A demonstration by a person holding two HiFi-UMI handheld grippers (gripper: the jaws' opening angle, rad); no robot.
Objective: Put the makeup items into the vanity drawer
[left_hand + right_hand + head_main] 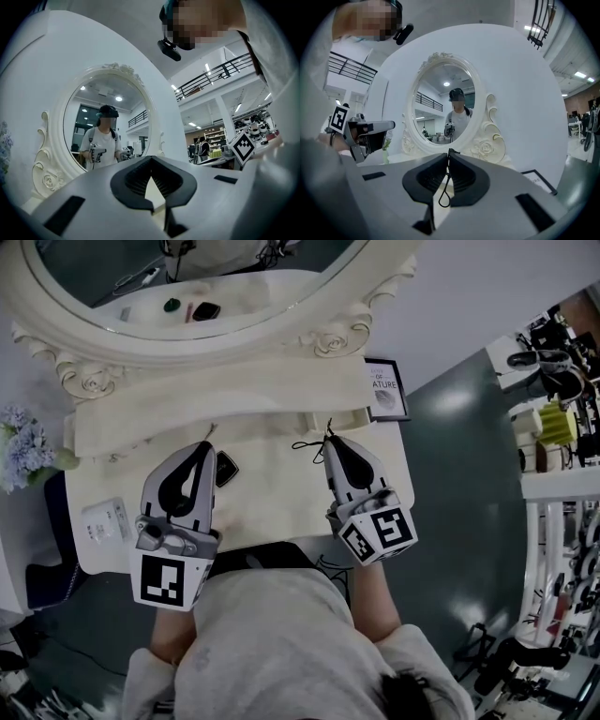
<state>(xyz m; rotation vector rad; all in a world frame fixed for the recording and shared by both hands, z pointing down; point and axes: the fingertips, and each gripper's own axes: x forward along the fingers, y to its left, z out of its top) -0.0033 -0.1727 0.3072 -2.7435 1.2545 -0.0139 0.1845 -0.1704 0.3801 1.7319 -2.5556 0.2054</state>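
1. Right gripper view: a thin black wire loop (447, 177) hangs from the tips of the right gripper (448, 152), whose jaws are pressed together on it.
2. In the head view the same loop (302, 444) sticks out to the left of the right gripper's (328, 439) tip, over the cream vanity top (272, 493).
3. A black compact (226, 468) lies on the vanity top just beside the left gripper (208, 444), which partly covers it.
4. In the left gripper view, the left gripper's (151, 158) jaws meet at the tips and grip nothing.
5. Directly ahead of both grippers stands the ornate oval mirror (202, 338).
6. A framed print (385, 388) leans at the back right. Blue flowers (23, 451) stand at the left edge, and a small white packet (105, 519) lies on the left of the top.
7. The person's torso (272, 643) covers the vanity's front edge, so the drawer cannot be made out.
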